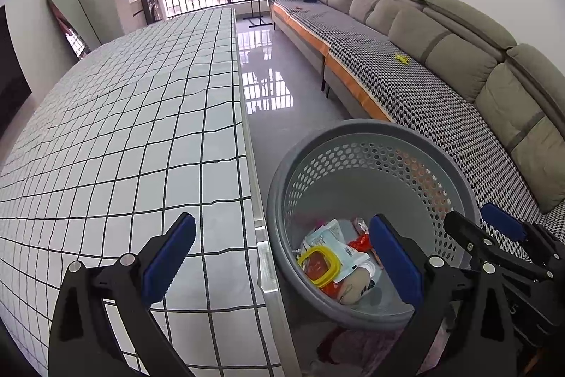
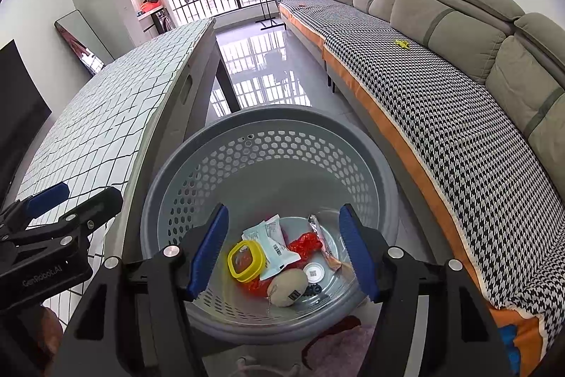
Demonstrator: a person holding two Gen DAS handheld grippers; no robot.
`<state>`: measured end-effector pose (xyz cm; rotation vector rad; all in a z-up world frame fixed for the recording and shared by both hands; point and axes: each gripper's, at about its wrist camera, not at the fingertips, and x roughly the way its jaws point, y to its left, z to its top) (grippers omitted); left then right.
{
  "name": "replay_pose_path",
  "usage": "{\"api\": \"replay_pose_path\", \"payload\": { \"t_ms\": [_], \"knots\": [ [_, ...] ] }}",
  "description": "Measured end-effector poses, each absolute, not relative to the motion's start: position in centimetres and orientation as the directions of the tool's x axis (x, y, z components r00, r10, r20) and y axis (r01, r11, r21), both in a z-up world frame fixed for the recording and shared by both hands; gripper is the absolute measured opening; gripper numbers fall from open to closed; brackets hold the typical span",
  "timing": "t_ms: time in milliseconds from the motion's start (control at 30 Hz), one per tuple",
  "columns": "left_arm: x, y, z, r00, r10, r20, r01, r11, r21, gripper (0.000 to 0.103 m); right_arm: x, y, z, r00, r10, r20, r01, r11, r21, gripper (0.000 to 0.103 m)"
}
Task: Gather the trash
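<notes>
Trash sits collected at the bottom of the grey perforated basket (image 2: pixel 268 143), which stands on the floor between the checked surface (image 1: pixel 116 136) and the long sofa (image 2: pixel 441 101). Largest to smallest, I note in the basket: white printed packets (image 2: pixel 273 244), a yellow-rimmed lid (image 2: pixel 246 259), a beige rounded lump (image 2: pixel 286 287), crumpled red wrapper (image 2: pixel 305 244), a small white disc (image 2: pixel 313 271).

Surface as far as I can see it carries no litter. One small yellow item (image 2: pixel 401 43) lies on the sofa's houndstooth cover, well apart from the basket; I cannot tell whether it counts as trash.

Right gripper (image 2: pixel 282 257) hangs over the basket mouth, fingers spread wide, holding nothing. Left gripper (image 1: pixel 282 267) straddles the surface edge and basket rim, fingers likewise wide apart and empty.

Judgement: collection mostly done; the sofa item may be what is left.
</notes>
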<state>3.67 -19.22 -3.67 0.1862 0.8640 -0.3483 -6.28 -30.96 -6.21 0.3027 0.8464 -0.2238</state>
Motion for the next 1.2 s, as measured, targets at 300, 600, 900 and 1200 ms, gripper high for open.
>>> {"api": "replay_pose_path", "payload": {
  "t_ms": [300, 600, 900, 1200],
  "knots": [
    [3.47, -19.63, -3.85, 0.596, -0.220, -0.772, 0.384, 0.923, 0.033, 0.097, -6.28, -30.92, -6.19, 0.644, -0.074, -0.762, 0.312, 0.934, 0.172, 0.063],
    [3.32, -19.85, -3.77, 0.594, -0.221, -0.773, 0.389, 0.920, 0.036, 0.097, -6.45, -30.86, -6.19, 0.645, -0.076, -0.760, 0.311, 0.935, 0.171, 0.063],
    [3.06, -19.70, -3.69, 0.599, -0.226, -0.768, 0.396, 0.918, 0.039, 0.097, -6.51, -30.90, -6.04, 0.647, -0.075, -0.759, 0.309, 0.936, 0.171, 0.063],
    [3.03, -19.60, -3.45, 0.597, -0.227, -0.769, 0.392, 0.919, 0.034, 0.097, -6.56, -30.90, -5.70, 0.648, -0.074, -0.758, 0.306, 0.937, 0.169, 0.063]
  ]
}}
